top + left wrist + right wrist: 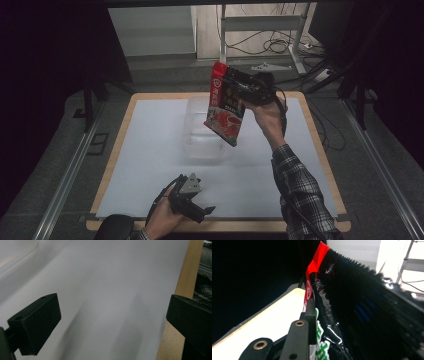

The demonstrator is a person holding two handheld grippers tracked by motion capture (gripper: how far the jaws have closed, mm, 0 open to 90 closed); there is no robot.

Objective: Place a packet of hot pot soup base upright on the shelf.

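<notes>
A red snack packet [226, 119] with a picture on its front hangs in the air over the far middle of the table. My right gripper [232, 85] is shut on the packet's upper part, and a hand in a plaid sleeve [300, 190] holds it up. In the right gripper view the packet [312, 267] sits pinched against the left jaw of that gripper [317, 322], its dark glossy side hiding the other jaw. My left gripper [200, 207] rests low near the table's front edge. Its jaws [112, 320] stand wide apart with nothing between them.
A clear plastic container [202, 137] stands on the white mat [150, 150], just below and behind the packet. The wooden table edge [185, 277] runs close by the left gripper. Metal rails, a desk frame and cables lie on the floor beyond the table.
</notes>
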